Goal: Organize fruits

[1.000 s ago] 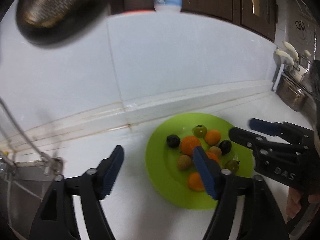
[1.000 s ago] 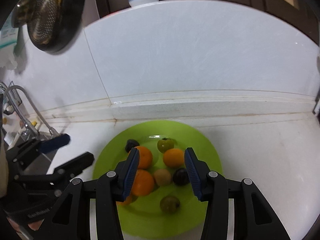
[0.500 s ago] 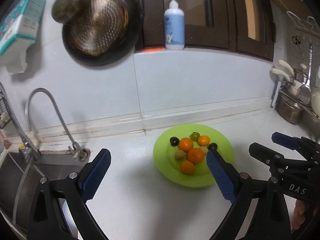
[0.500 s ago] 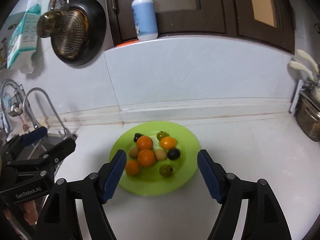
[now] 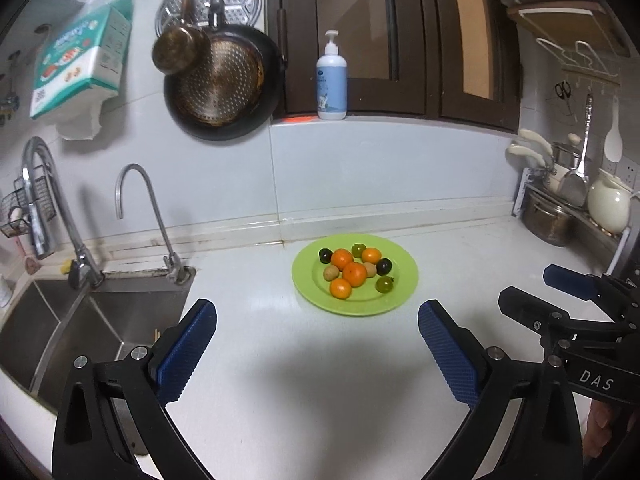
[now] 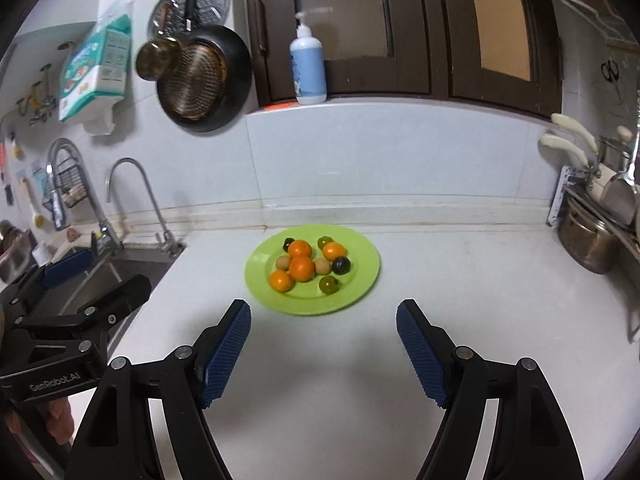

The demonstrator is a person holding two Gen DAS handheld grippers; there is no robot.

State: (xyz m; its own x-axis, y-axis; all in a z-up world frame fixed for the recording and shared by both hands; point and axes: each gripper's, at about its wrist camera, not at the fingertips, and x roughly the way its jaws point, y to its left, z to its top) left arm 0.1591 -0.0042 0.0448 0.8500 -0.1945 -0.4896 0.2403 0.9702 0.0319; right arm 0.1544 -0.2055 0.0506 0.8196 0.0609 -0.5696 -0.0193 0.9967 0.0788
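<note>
A green plate (image 5: 404, 280) (image 6: 364, 268) sits on the white counter near the back wall. On it lie several small fruits: oranges (image 5: 354, 274) (image 6: 302, 268), dark plums (image 5: 384, 266), green ones (image 5: 384, 284) and brownish ones (image 5: 330, 273). My left gripper (image 5: 316, 346) is open and empty, well in front of the plate. My right gripper (image 6: 323, 342) is open and empty, also in front of the plate. The right gripper also shows at the right edge of the left wrist view (image 5: 560, 300); the left one shows at the left of the right wrist view (image 6: 92, 284).
A steel sink (image 5: 60, 328) with two taps (image 5: 140, 208) lies to the left. Pots and a kettle (image 5: 608, 204) stand on a rack at the right. A pan (image 5: 224, 80) hangs on the wall; a soap bottle (image 5: 331, 80) stands on the ledge.
Both grippers have pulled back and up from the plate, so it looks smaller and farther. The right gripper's jaws have opened wider. The fruits have not moved.
</note>
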